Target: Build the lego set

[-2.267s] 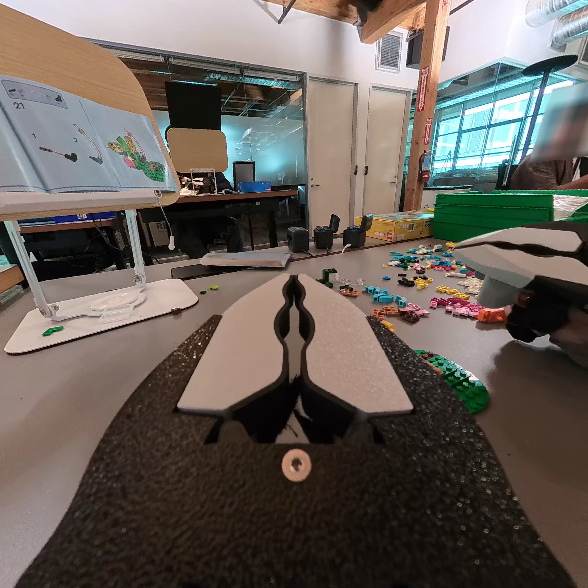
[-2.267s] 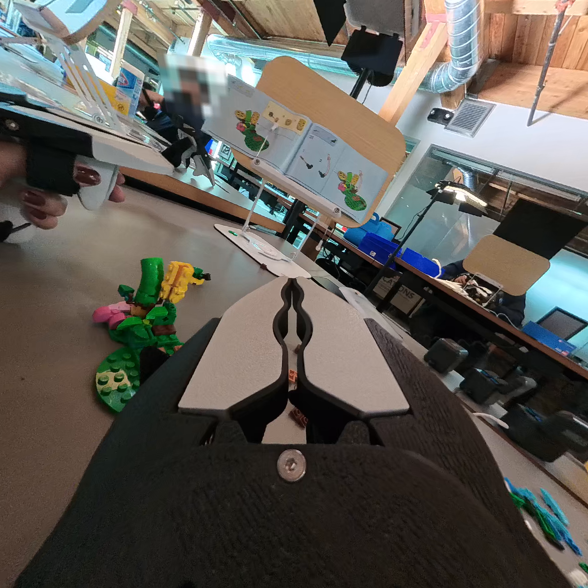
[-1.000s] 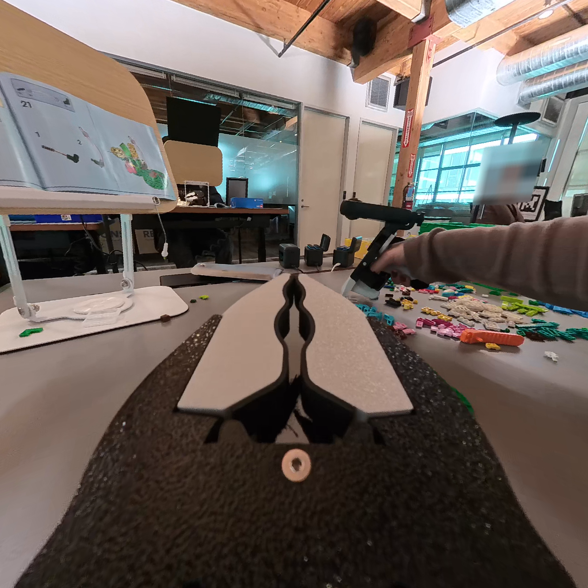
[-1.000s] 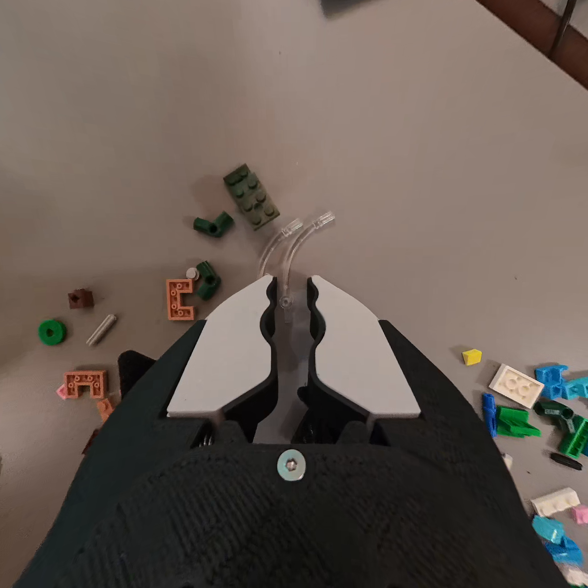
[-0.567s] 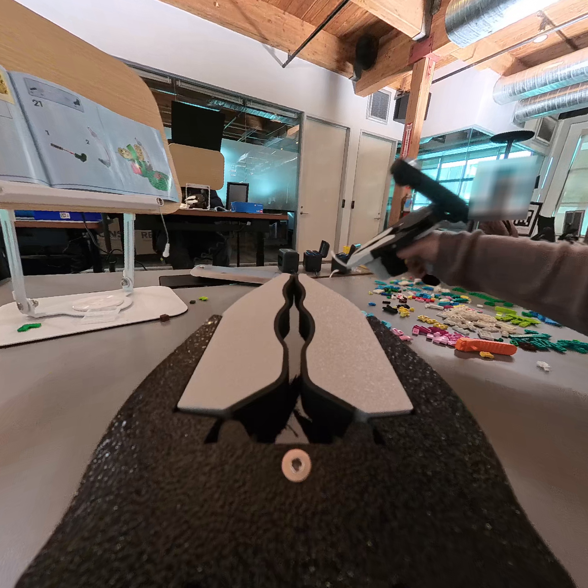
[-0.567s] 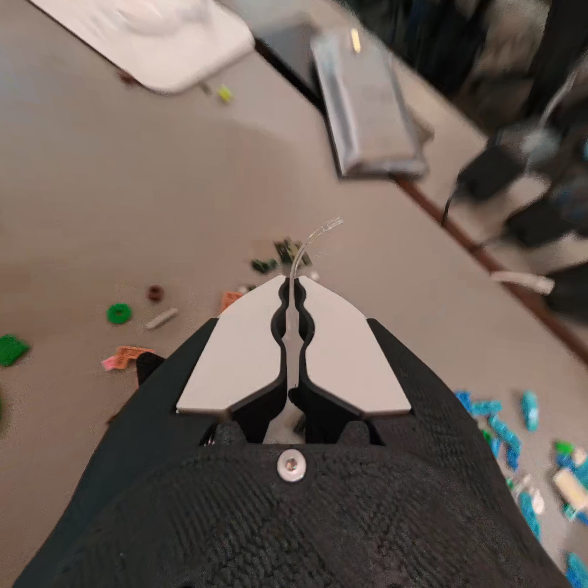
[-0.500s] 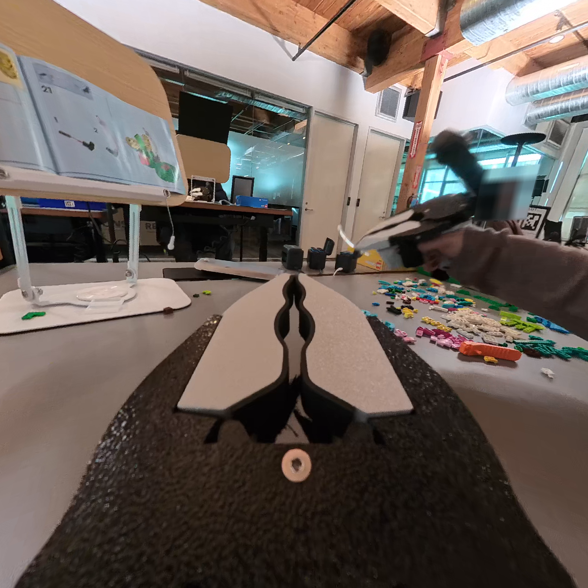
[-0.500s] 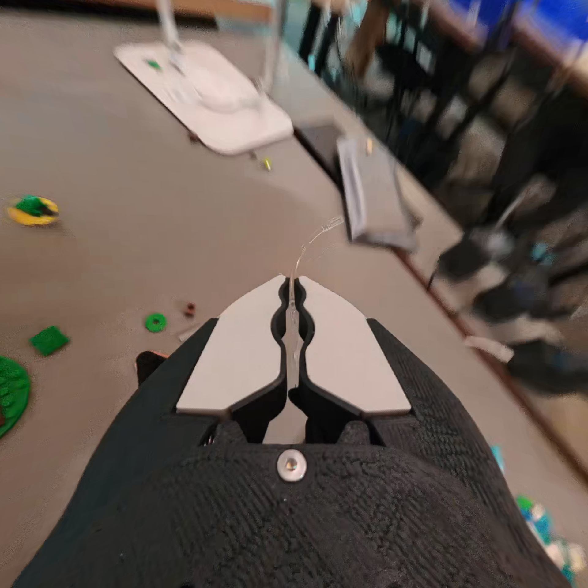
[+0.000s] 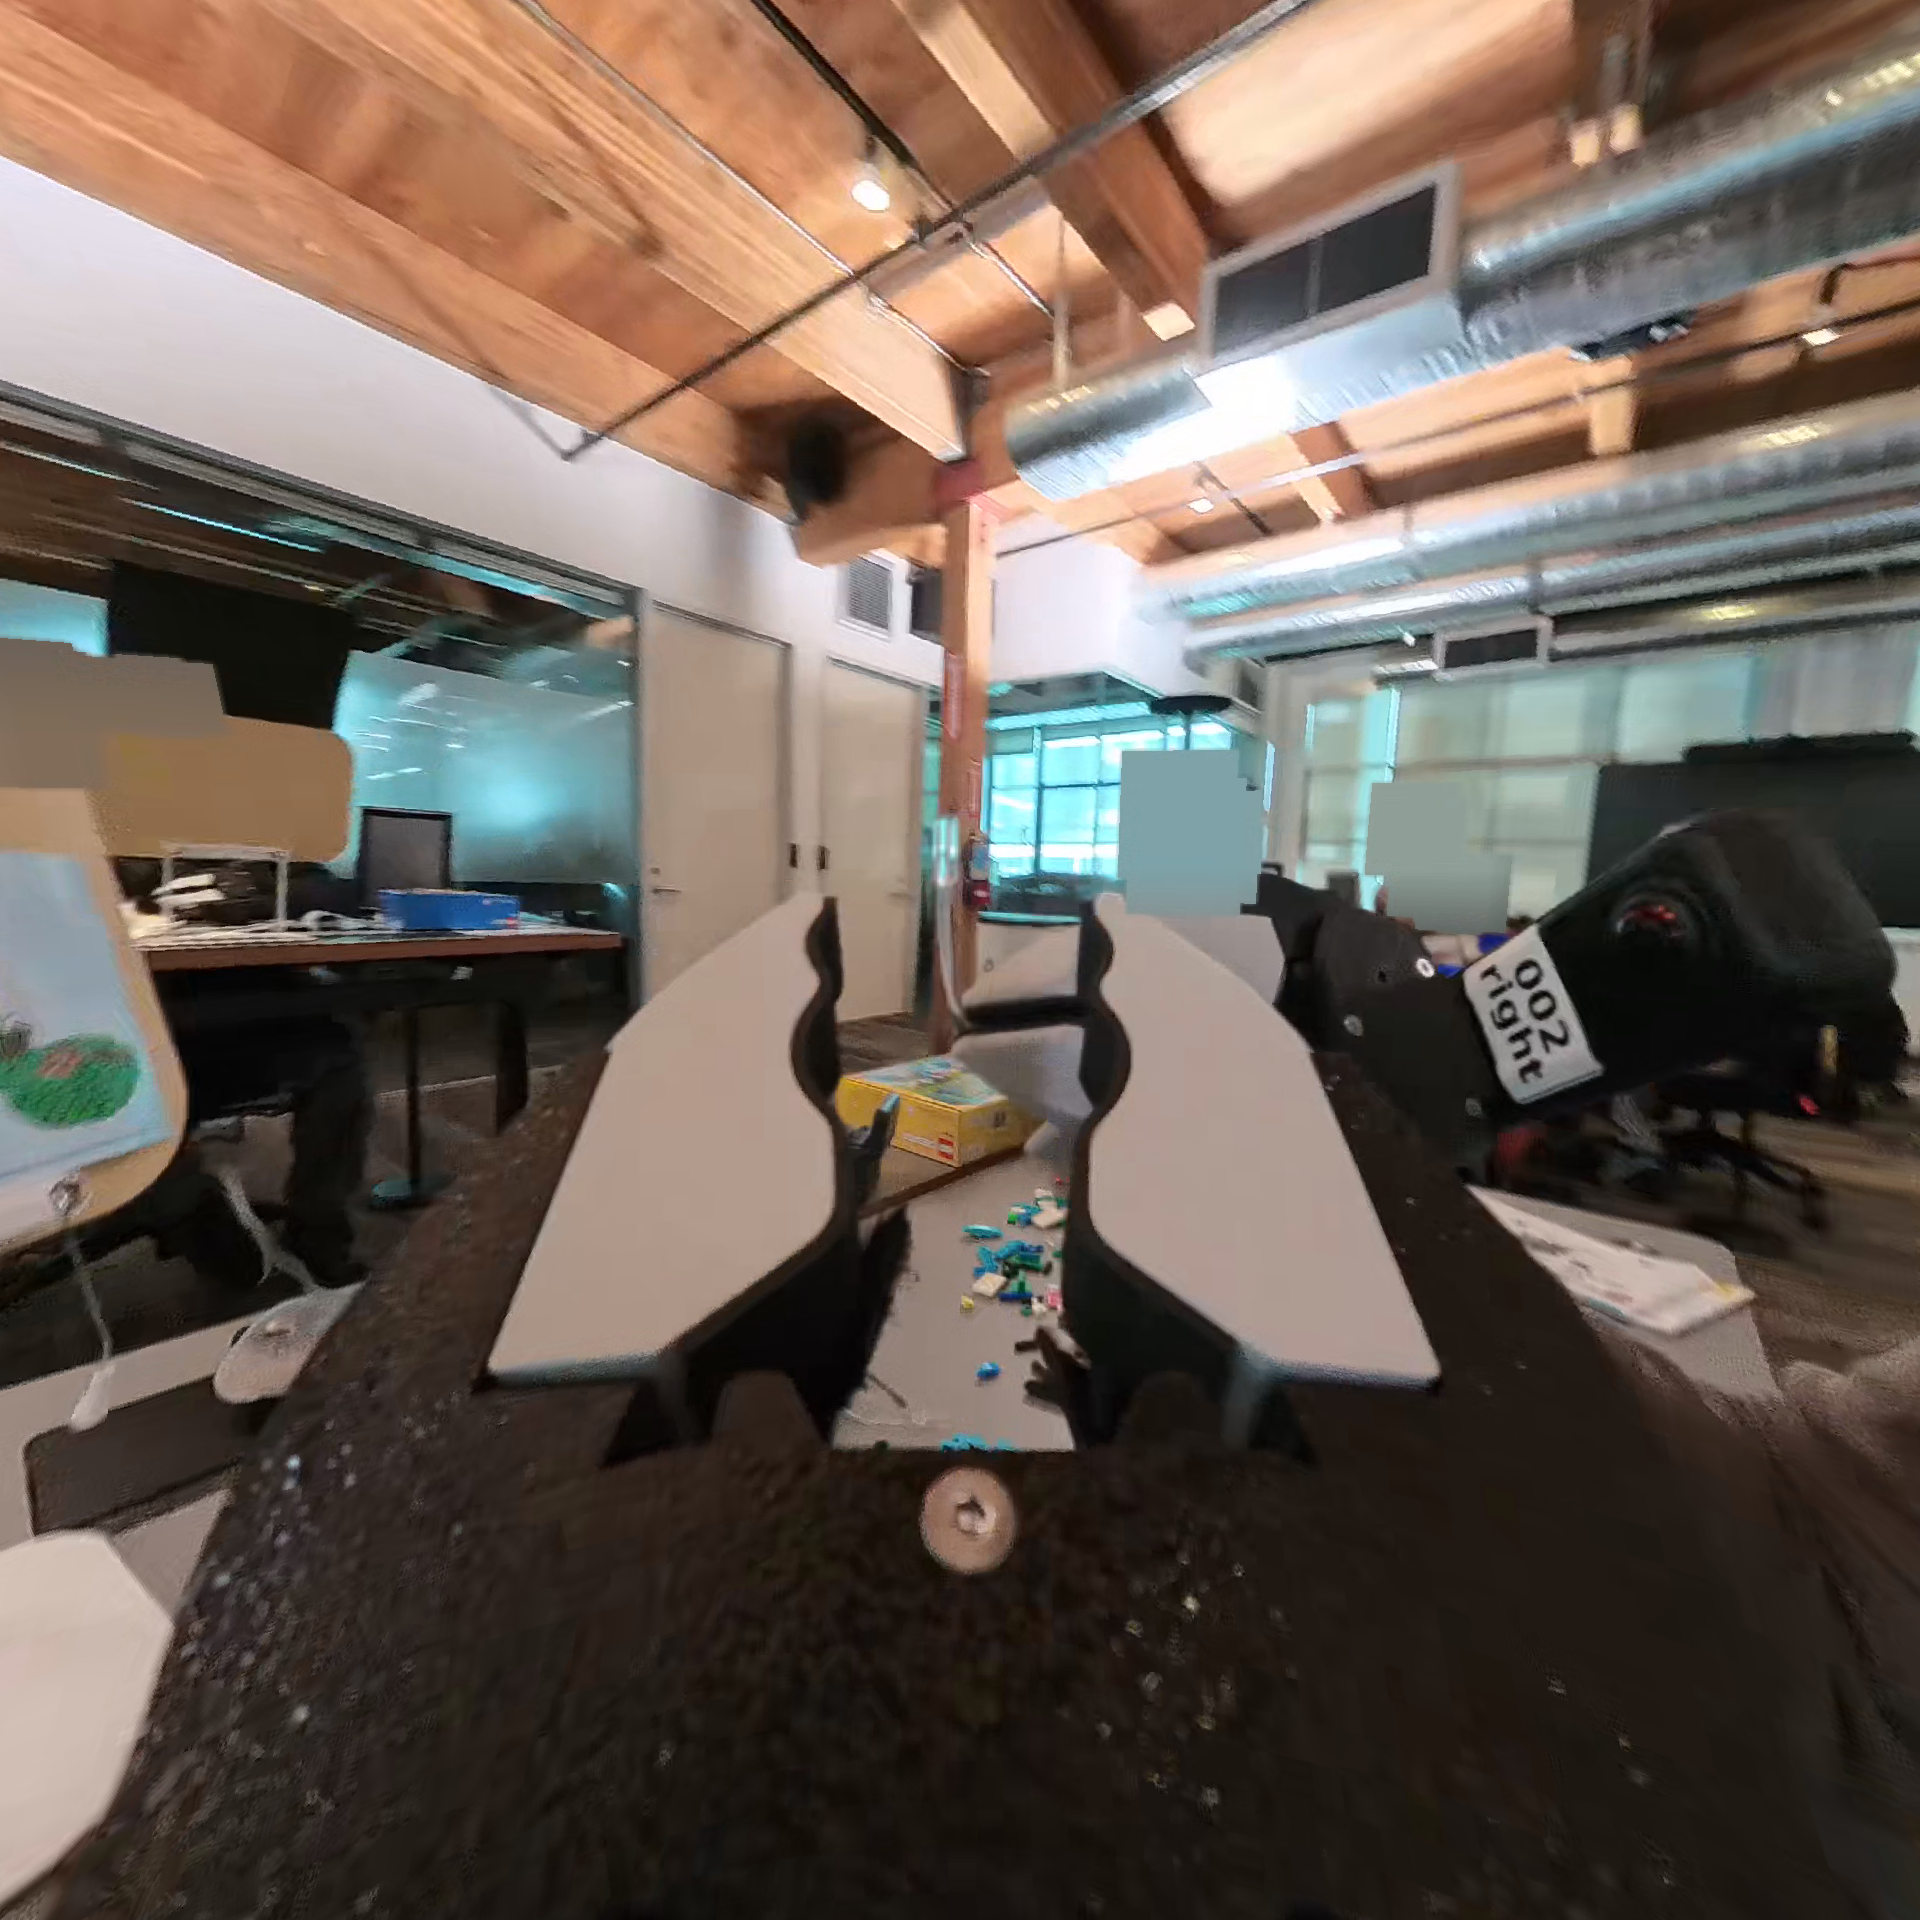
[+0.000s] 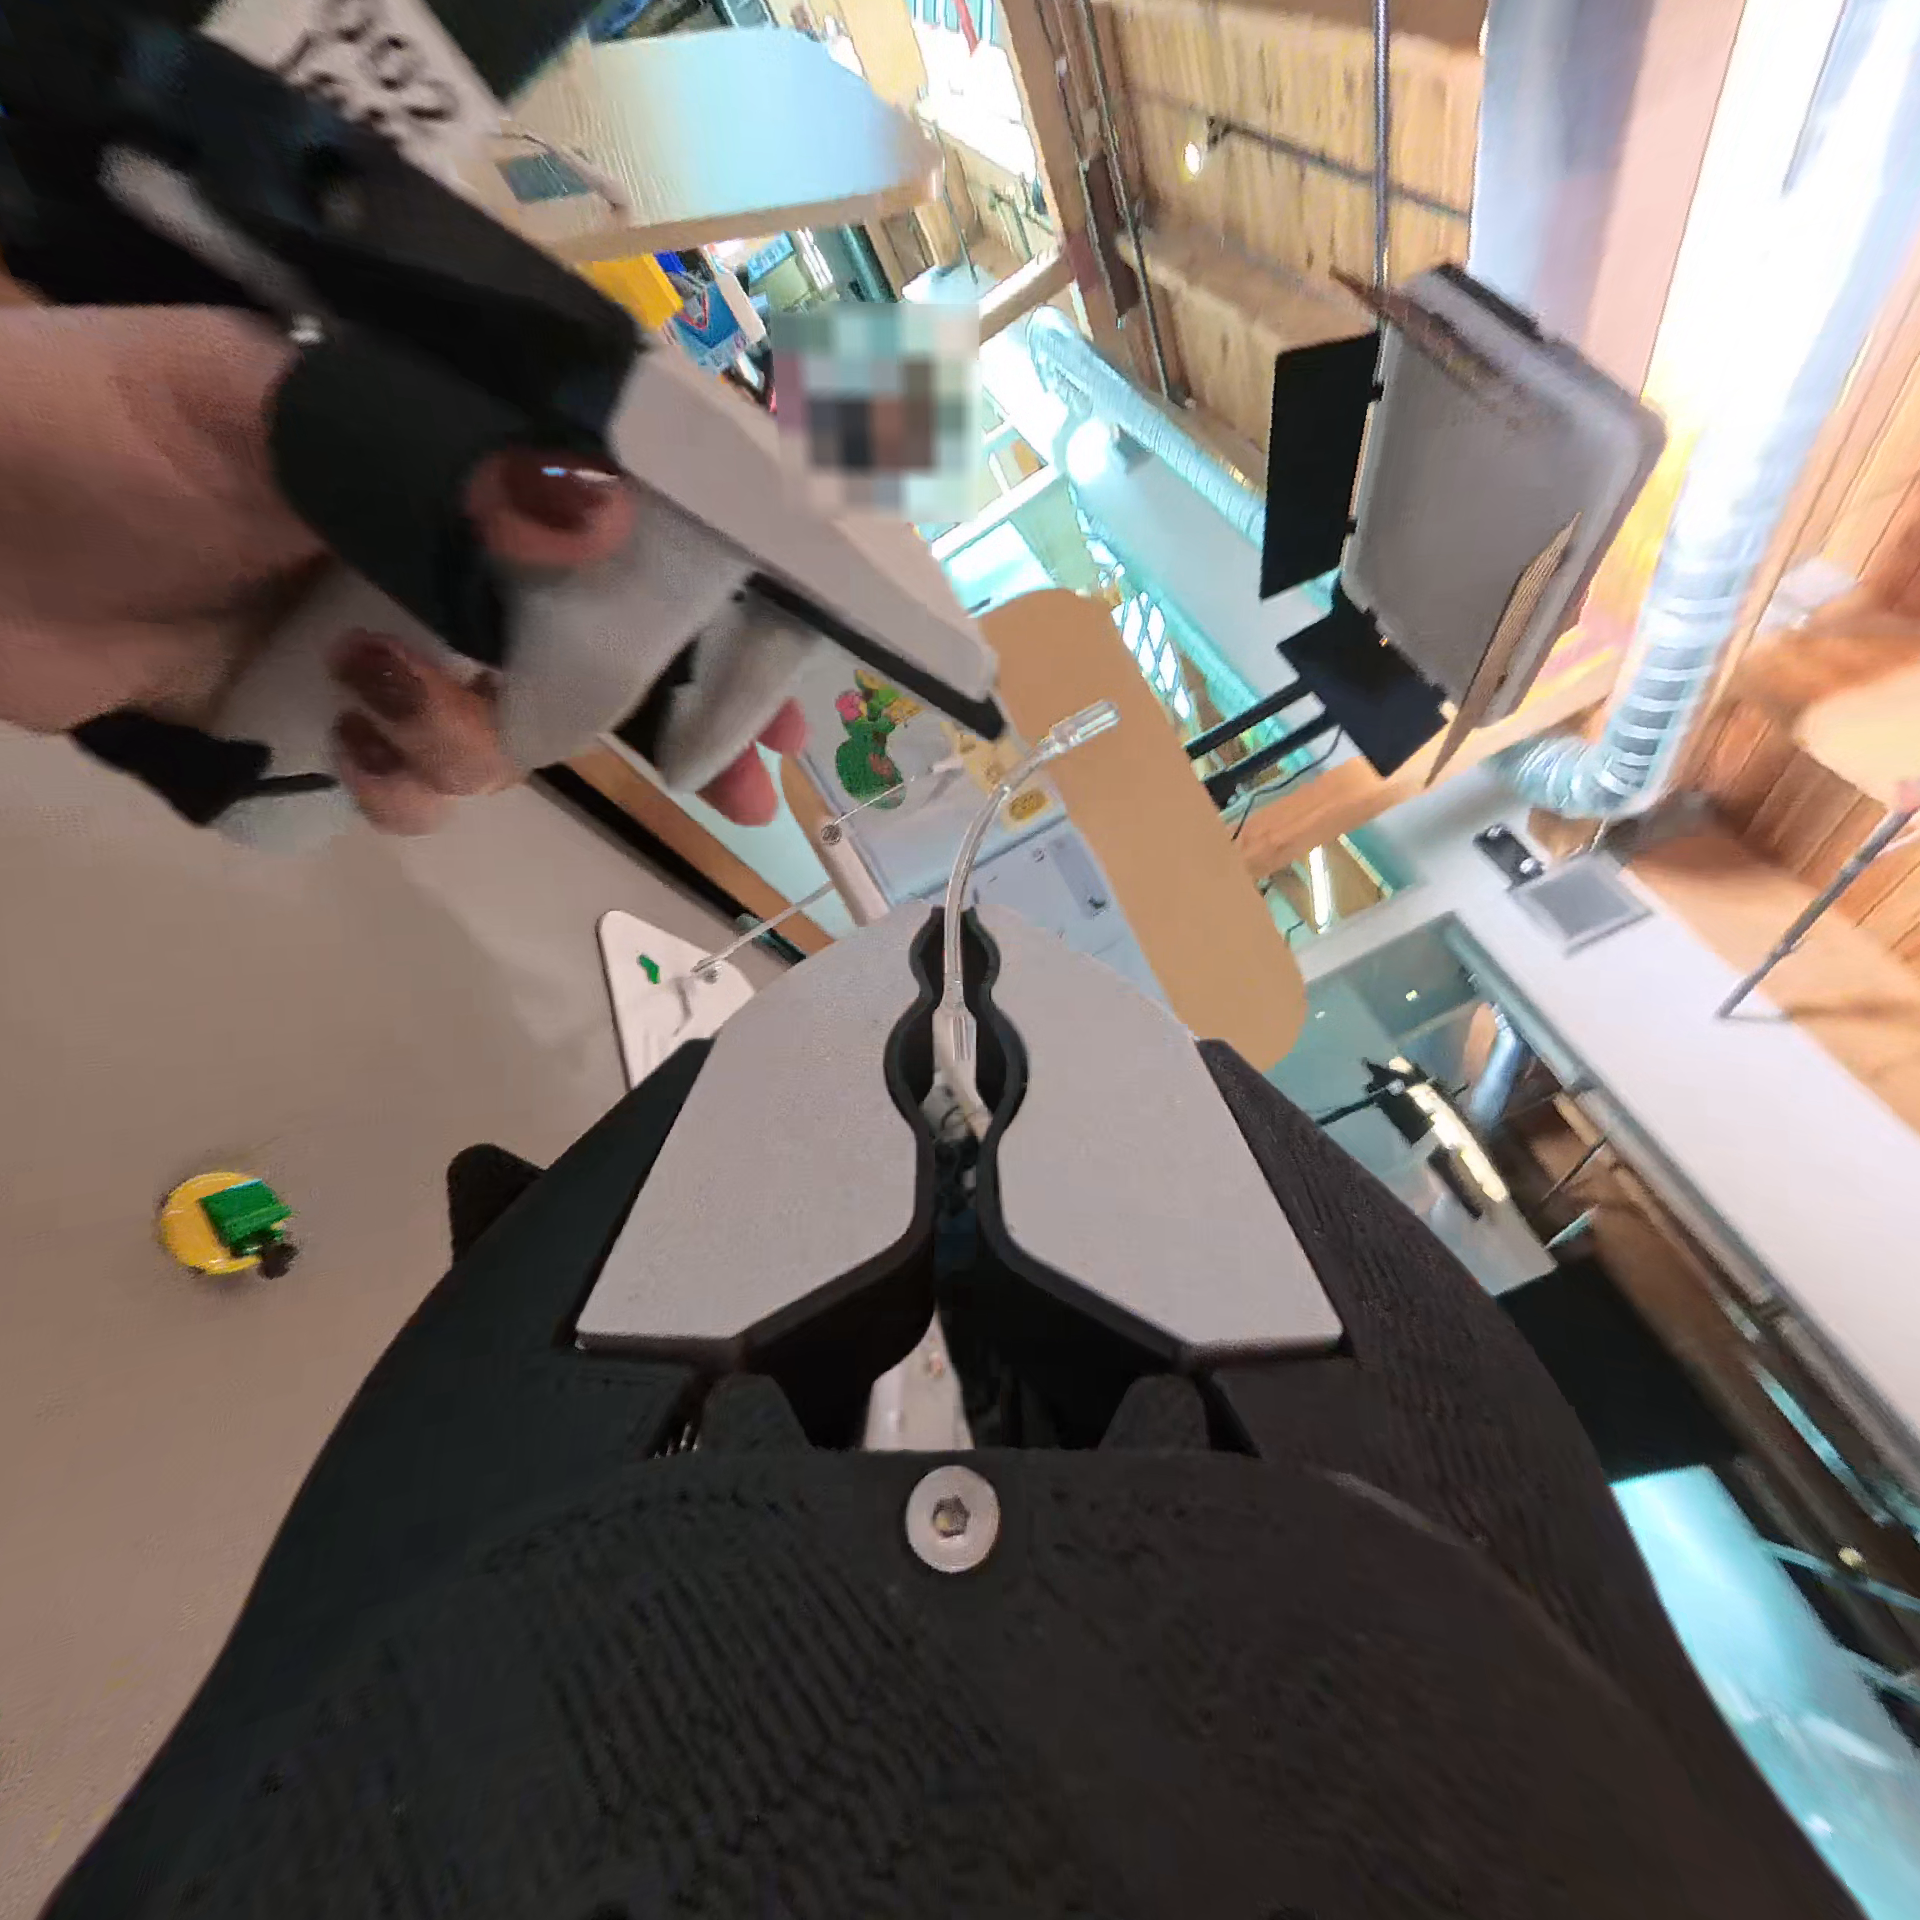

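Right gripper (image 10: 954, 935) clamped on clear curved tube (image 10: 971, 883), raised mid-air (free tip just beside the other claw). Left gripper (image 9: 961, 925) spread wide, empty. Better to close gently near the tip, avoiding bending.

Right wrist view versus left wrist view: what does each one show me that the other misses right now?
Only the right wrist view shows the clear curved tube pinched in the shut right gripper, a yellow and green round build on the table, and the hand holding the left gripper. Only the left wrist view shows the loose bricks, the yellow box, and the left gripper open and empty. Both show the grey table.
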`<state>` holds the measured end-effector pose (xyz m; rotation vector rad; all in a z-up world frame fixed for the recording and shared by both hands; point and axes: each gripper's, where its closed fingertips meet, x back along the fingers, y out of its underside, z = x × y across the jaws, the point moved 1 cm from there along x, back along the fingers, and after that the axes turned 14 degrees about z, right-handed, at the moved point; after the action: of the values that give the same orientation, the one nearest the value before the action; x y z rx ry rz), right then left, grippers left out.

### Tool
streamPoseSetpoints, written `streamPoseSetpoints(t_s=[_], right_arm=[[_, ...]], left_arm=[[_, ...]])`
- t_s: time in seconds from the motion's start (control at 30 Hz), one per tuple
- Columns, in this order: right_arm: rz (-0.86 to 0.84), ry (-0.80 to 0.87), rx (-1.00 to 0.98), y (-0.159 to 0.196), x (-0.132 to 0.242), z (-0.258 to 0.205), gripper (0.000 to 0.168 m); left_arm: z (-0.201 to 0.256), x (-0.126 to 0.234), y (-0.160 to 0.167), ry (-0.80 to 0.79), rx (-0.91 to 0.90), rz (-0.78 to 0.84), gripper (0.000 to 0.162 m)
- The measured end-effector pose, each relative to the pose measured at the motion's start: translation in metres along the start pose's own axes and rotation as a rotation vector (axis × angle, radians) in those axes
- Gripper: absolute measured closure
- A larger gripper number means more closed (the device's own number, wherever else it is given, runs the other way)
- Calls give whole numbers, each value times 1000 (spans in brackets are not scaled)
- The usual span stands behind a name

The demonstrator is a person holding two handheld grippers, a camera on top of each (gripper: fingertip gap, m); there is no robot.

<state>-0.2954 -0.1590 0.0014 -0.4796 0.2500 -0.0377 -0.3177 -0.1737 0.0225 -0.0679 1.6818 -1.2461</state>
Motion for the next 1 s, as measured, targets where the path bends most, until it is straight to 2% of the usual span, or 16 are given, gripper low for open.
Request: streamPoseSetpoints(t_s=[0.07,0.17,0.23,0.37,0.47,0.57,0.67,0.77,0.83,0.9,1.0], right_arm=[[14,17,66,-2,-3,3,168],[25,-16,80,-1,-4,3,167],[29,-20,75,2,-2,5,168],[6,-16,-19,18,10,14,167],[-167,-24,-343,61,39,30,143],[-428,-138,-638,127,82,6,143],[-754,-240,-777,196,125,-35,145],[-940,-291,-985,230,149,-69,150],[-1055,-260,-1028,251,162,-79,153],[-1091,-244,-1086,260,167,-86,153],[-1021,-217,-1204,262,157,-91,153]], left_arm=[[-1,-10,1,53,-26,-65,133],[-1,-18,16,148,-61,-183,139],[0,-23,26,209,-76,-231,160],[-5,-37,37,273,-127,-265,160],[-16,-48,29,249,-178,-253,160],[-26,-51,18,203,-237,-241,160],[-46,-48,5,91,-287,-202,160],[-55,-43,-6,60,-239,-152,160],[-63,-39,-12,36,-231,-127,160],[-70,-35,-14,19,-228,-122,160],[-73,-34,-13,24,-201,-123,160]])
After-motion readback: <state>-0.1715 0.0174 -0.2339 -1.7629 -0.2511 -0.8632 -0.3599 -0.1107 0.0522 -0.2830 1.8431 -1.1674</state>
